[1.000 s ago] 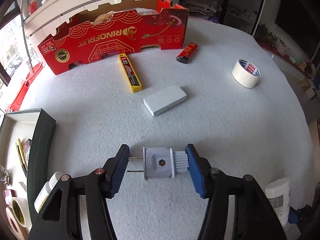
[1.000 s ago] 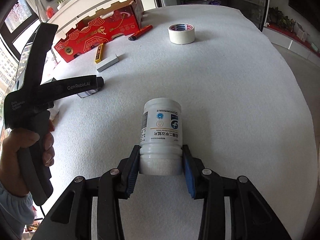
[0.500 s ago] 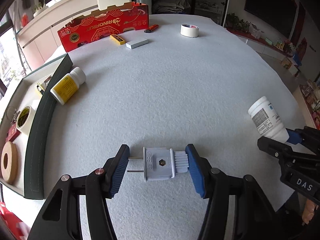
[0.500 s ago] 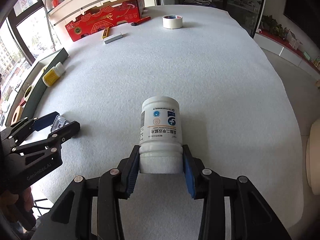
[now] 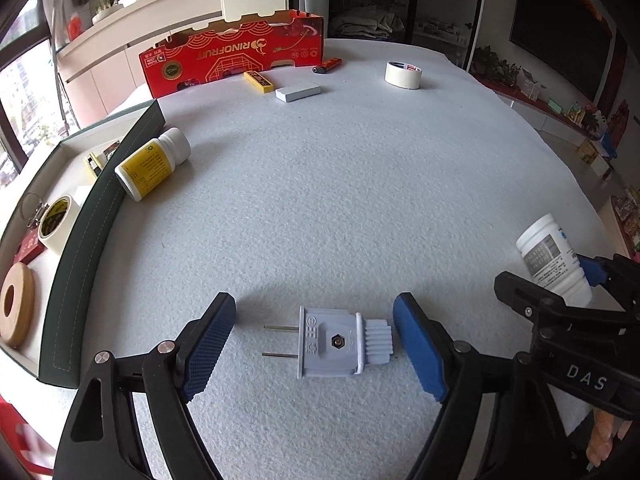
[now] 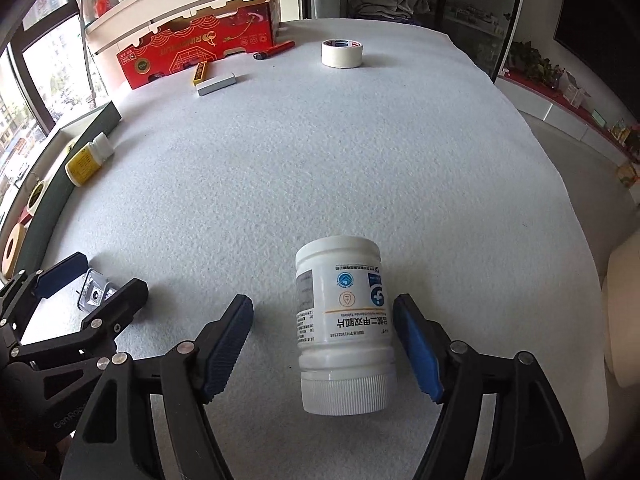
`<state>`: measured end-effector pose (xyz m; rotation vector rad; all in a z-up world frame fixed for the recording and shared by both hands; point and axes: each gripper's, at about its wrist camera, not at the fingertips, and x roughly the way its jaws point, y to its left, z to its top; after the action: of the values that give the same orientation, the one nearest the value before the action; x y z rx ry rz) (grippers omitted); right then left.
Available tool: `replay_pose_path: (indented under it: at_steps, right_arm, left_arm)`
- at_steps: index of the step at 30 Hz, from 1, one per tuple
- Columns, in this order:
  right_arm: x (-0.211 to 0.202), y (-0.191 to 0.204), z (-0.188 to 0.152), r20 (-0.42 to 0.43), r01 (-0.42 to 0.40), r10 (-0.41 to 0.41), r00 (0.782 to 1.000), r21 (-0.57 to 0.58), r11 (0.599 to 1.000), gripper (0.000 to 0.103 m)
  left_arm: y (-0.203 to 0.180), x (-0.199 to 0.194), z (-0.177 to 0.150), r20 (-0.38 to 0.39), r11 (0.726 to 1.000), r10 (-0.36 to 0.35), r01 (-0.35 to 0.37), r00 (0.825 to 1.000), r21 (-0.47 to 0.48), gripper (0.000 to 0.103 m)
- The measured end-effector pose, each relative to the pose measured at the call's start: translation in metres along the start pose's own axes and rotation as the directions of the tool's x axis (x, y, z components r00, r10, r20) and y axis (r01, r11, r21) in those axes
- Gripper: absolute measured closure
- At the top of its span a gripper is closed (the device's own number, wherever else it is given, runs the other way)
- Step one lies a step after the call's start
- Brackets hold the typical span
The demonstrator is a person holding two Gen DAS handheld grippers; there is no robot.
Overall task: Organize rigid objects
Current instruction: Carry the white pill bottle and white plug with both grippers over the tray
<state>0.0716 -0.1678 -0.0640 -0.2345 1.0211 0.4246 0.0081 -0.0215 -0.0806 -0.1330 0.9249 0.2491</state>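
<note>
I'm looking left first: the left gripper (image 5: 314,342) is standing spread, its jaws having just been opening, and the grey plug (image 5: 334,342) is lying flat on the white table (image 5: 340,200) between the pads without either pad pressing it. Its long axis is running nine to three across the gap, prongs aiming at nine o'clock toward the left pad, ribbed tail just shy of the right pad (image 5: 418,346). Moving rightward, the right gripper (image 6: 324,344) is likewise spread, jaws just opened, and the white bottle (image 6: 343,320) is sitting between them, cap toward six o'clock, base toward twelve, leaning closer to the right pad; I'm reading it as let go. The green-walled tray (image 5: 104,208) is waiting off at nine to ten o'clock from the left gripper, so I'm judging the left hand nearer to it for whatever gets sorted next.
</note>
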Motion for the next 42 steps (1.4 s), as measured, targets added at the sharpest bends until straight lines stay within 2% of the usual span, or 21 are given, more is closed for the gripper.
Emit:
replay_pose_path:
  at_steps: [1, 2, 4, 5, 6, 7, 9, 13, 17, 19, 21, 22, 23, 24, 27, 30, 42]
  right_arm:
    - [0.0, -0.002, -0.001, 0.001, -0.018, 0.018, 1.0, 0.008, 1.0, 0.027]
    - [0.001, -0.001, -0.001, -0.003, -0.033, 0.033, 0.999, -0.005, 0.999, 0.02]
    - [0.002, 0.001, -0.001, -0.02, -0.035, 0.035, 0.999, -0.028, 0.999, 0.019]
    - [0.003, 0.0, 0.0, -0.036, -0.044, 0.043, 0.998, -0.028, 0.999, 0.015]
    - [0.005, 0.0, 0.001, -0.063, -0.049, 0.047, 0.997, -0.029, 0.998, 0.005]
    - [0.008, 0.0, 0.001, -0.097, -0.041, 0.038, 0.995, -0.03, 0.999, 0.0]
    - [0.008, 0.001, -0.001, -0.103, -0.037, 0.033, 0.994, -0.034, 0.999, 0.0]
    - [0.01, 0.002, 0.001, -0.12, -0.041, 0.035, 0.992, -0.047, 0.998, 0.0]
    - [0.01, 0.002, 0.004, -0.128, -0.033, 0.028, 0.991, -0.038, 0.999, 0.001]
    - [0.004, 0.002, 0.008, -0.109, -0.023, 0.019, 0.994, -0.031, 0.999, 0.011]
    - [0.0, 0.004, 0.012, -0.097, -0.029, 0.026, 0.995, -0.031, 0.999, 0.041]
    - [-0.002, 0.005, 0.014, -0.097, -0.033, 0.03, 0.995, -0.03, 0.999, 0.048]
    - [-0.002, 0.005, 0.015, -0.099, -0.042, 0.039, 0.994, -0.028, 0.999, 0.058]
    - [-0.003, 0.005, 0.016, -0.103, -0.055, 0.053, 0.993, -0.022, 0.998, 0.06]
    - [-0.004, 0.006, 0.016, -0.109, -0.084, 0.083, 0.991, -0.004, 0.996, 0.061]
    - [-0.013, 0.008, 0.013, -0.088, -0.099, 0.099, 0.991, 0.006, 0.995, 0.061]
    - [-0.042, 0.027, 0.021, -0.028, -0.149, 0.149, 0.988, -0.009, 0.989, 0.061]
  left_arm:
    - [-0.001, 0.0, -0.001, 0.004, 1.0, 0.005, -0.005, 1.0, -0.001, 0.019]
    - [0.001, 0.0, -0.001, 0.008, 1.0, 0.004, -0.004, 1.0, -0.012, 0.019]
    - [0.002, -0.001, -0.003, 0.018, 1.0, 0.006, -0.006, 1.0, -0.019, 0.019]
    - [0.003, -0.001, -0.003, 0.021, 1.0, 0.011, -0.01, 1.0, -0.024, 0.019]
    - [0.005, 0.0, -0.002, 0.019, 0.999, 0.015, -0.014, 1.0, -0.039, 0.018]
    - [0.006, 0.001, 0.0, 0.006, 0.999, 0.004, -0.004, 1.0, -0.043, 0.016]
    - [0.005, 0.003, 0.003, -0.02, 0.999, 0.023, -0.024, 1.0, -0.039, 0.014]
    - [0.009, 0.008, 0.004, -0.048, 0.997, 0.037, -0.04, 0.998, -0.062, 0.003]
    - [0.009, 0.008, 0.006, -0.069, 0.998, 0.032, -0.036, 0.997, -0.056, 0.003]
    - [0.007, 0.007, 0.006, -0.073, 0.999, 0.022, -0.026, 0.997, -0.042, 0.007]
    - [0.004, 0.003, 0.005, -0.071, 1.0, 0.011, -0.013, 0.997, -0.025, 0.015]
    - [0.002, 0.002, 0.005, -0.069, 1.0, 0.003, -0.004, 0.998, -0.016, 0.023]
    - [0.0, 0.0, 0.006, -0.067, 1.0, -0.007, 0.006, 0.998, -0.002, 0.036]
    - [-0.002, -0.002, 0.007, -0.066, 1.0, -0.017, 0.017, 0.998, 0.011, 0.042]
    - [-0.002, -0.004, 0.006, -0.08, 0.998, -0.063, 0.063, 0.995, 0.008, 0.042]
    - [0.002, -0.008, 0.005, -0.093, 0.994, -0.104, 0.101, 0.99, -0.037, 0.043]
    - [0.018, -0.038, 0.011, -0.029, 0.991, -0.106, 0.103, 0.994, -0.08, 0.042]
